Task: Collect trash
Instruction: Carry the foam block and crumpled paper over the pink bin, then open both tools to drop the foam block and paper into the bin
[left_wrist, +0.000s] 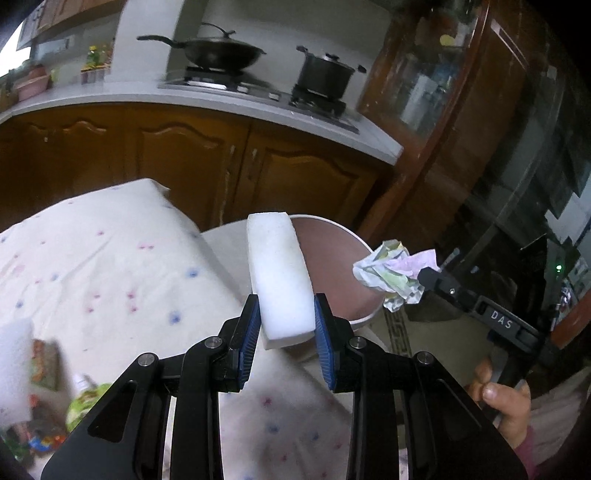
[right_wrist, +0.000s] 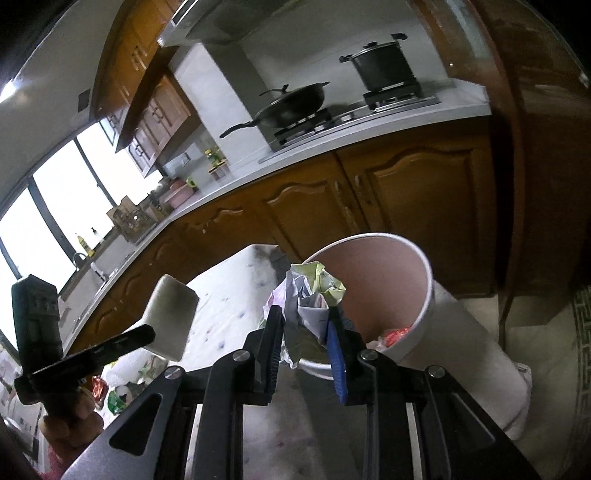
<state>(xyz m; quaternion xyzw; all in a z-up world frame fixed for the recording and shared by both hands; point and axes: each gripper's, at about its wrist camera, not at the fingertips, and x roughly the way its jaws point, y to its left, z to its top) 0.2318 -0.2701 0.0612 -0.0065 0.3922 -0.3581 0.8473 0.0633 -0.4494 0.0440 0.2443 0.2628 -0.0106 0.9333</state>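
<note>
My left gripper (left_wrist: 284, 321) is shut on a white foam block (left_wrist: 279, 273) and holds it over the near rim of a white trash bin (left_wrist: 360, 321) with a pinkish inside. My right gripper (right_wrist: 304, 325) is shut on a crumpled paper wad (right_wrist: 314, 291) just at the bin's (right_wrist: 424, 295) near rim. The wad (left_wrist: 389, 271) and right gripper (left_wrist: 430, 275) also show at the right of the left wrist view. The foam block (right_wrist: 170, 314) and the left gripper show at the left of the right wrist view. Red trash (right_wrist: 397, 334) lies inside the bin.
A table with a flowered white cloth (left_wrist: 110, 266) lies left of the bin, with wrappers and a green pouch (left_wrist: 83, 402) at its near left. Behind are wooden kitchen cabinets (left_wrist: 207, 166), a counter with a wok (left_wrist: 218, 51) and pot (left_wrist: 325, 72), and a dark cabinet (left_wrist: 461, 110) on the right.
</note>
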